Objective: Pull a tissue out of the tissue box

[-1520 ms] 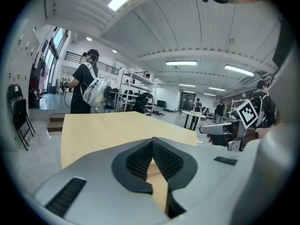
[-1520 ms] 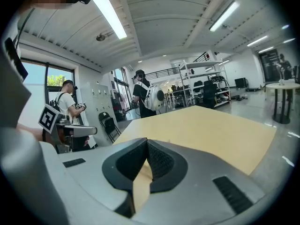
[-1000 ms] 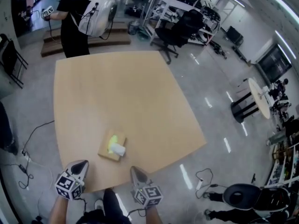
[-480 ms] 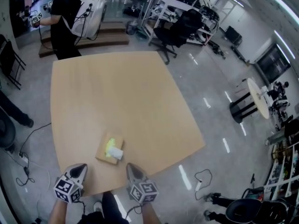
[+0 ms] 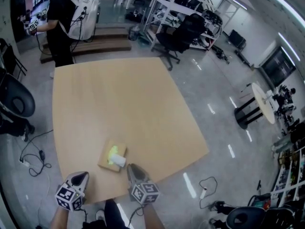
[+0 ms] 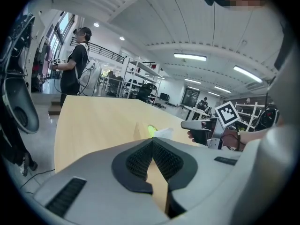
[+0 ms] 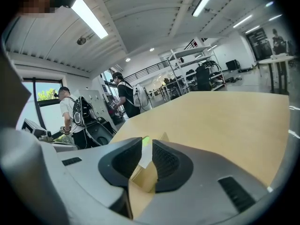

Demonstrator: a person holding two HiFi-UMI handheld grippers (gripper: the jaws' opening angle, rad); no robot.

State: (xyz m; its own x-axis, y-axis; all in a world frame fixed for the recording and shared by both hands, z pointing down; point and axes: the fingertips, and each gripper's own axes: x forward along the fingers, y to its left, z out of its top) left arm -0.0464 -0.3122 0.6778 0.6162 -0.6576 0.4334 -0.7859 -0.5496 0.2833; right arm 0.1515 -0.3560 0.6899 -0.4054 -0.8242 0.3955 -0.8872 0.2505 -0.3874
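Nothing pulled yet: right gripper (image 5: 134,169) jaws opening, empty, tissue (image 5: 119,160) at eleven o'clock in the tissue box (image 5: 105,164); left gripper (image 5: 82,177) closed.

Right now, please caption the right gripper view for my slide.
Right gripper, jaws opening and gripping nothing, aimed at the white tissue standing out of the tissue box on the table.

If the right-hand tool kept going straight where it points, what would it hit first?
Probably the white tissue sticking out of the tissue box. It lines up with the gap of the right gripper's opening jaws, just ahead and seemingly untouched; depth is hard to judge.
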